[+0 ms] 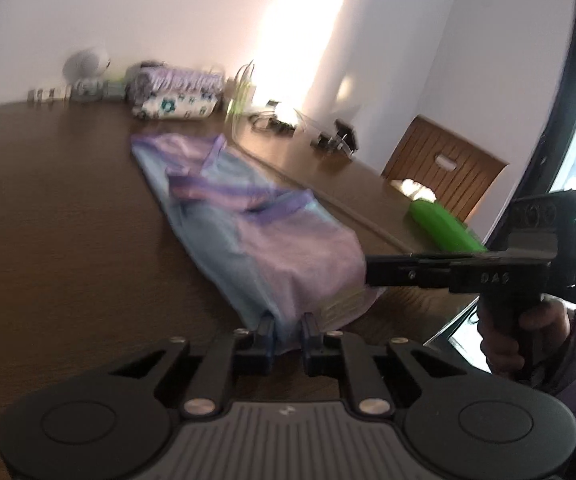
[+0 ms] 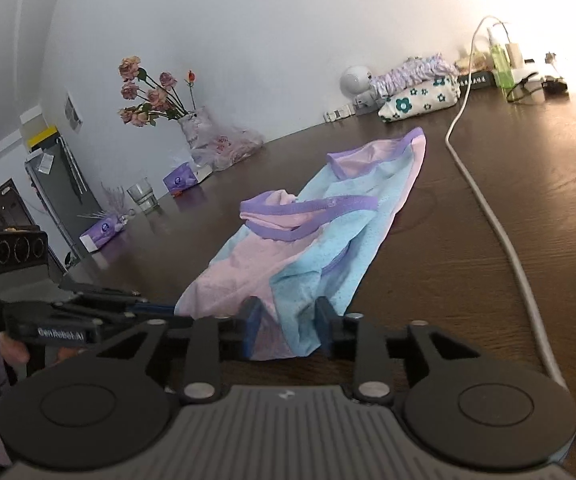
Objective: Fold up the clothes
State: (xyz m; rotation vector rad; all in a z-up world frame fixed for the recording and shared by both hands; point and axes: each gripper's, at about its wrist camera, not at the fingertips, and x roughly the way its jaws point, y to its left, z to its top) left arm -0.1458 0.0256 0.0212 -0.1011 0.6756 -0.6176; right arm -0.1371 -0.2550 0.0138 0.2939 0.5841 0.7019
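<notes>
A pink and light-blue garment with purple trim (image 1: 248, 216) lies stretched out on the dark wooden table (image 1: 48, 208). It also shows in the right wrist view (image 2: 308, 248). My left gripper (image 1: 287, 330) is shut on the garment's near hem. My right gripper (image 2: 288, 328) is closed on the hem beside it, with fabric bunched between its fingers. The right gripper also shows from the side in the left wrist view (image 1: 368, 272), its tips at the cloth's right edge. The left gripper shows at the left of the right wrist view (image 2: 168, 312).
Folded clothes (image 2: 420, 88) are stacked by the far wall, beside a small white round device (image 2: 354, 80). A white cable (image 2: 488, 200) runs down the table's right side. A flower vase (image 2: 192, 128), a glass (image 2: 142, 196) and tissue packs (image 2: 182, 178) stand at left. A chair (image 1: 444, 164) and a green object (image 1: 444, 228) are at right.
</notes>
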